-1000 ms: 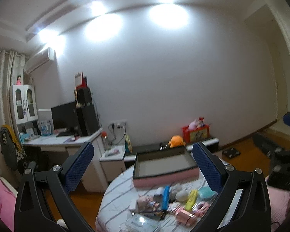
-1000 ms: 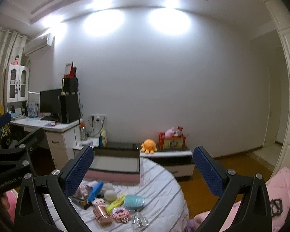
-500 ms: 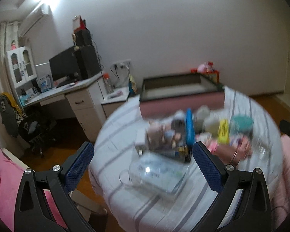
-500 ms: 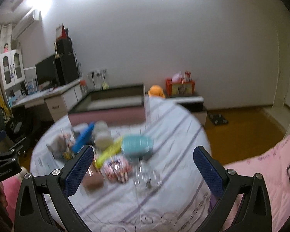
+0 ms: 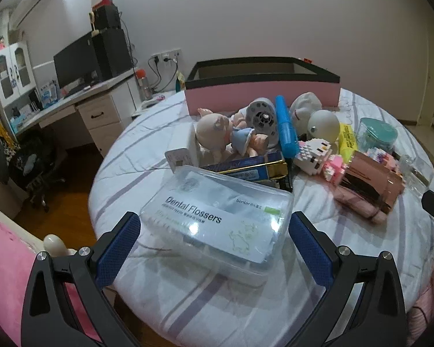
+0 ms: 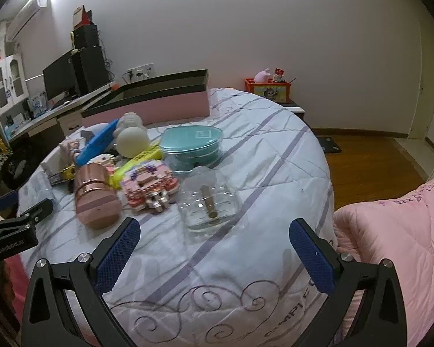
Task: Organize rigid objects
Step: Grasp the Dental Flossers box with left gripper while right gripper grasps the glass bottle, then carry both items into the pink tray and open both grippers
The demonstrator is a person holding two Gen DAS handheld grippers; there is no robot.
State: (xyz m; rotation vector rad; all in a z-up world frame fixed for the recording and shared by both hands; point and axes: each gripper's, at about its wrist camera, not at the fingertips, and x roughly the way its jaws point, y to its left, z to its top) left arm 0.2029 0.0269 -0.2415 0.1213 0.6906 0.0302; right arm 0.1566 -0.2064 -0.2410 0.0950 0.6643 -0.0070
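Left wrist view: left gripper (image 5: 214,245) spread wide, holding nothing, flanking the dental flossers box (image 5: 217,214). Right gripper (image 6: 214,250) likewise wide and unladen. Pink storage box (image 5: 263,89) appears unfilled (interior partly hidden); sorting seemingly unstarted.

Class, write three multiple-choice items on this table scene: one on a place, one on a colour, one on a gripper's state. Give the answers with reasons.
1. Where is the dental flossers box?
A. inside the pink tray
B. on the table, just ahead of the left gripper
C. on the floor

2. What colour is the lidded round container?
A. teal
B. red
C. black

3. What is the right gripper doing?
A. clamping the clear bottle
B. open, holding nothing
C. shut

Answers: B, it lies between the spread fingers; A, its lid is teal; B, the jaws stand apart short of the clear bottle.
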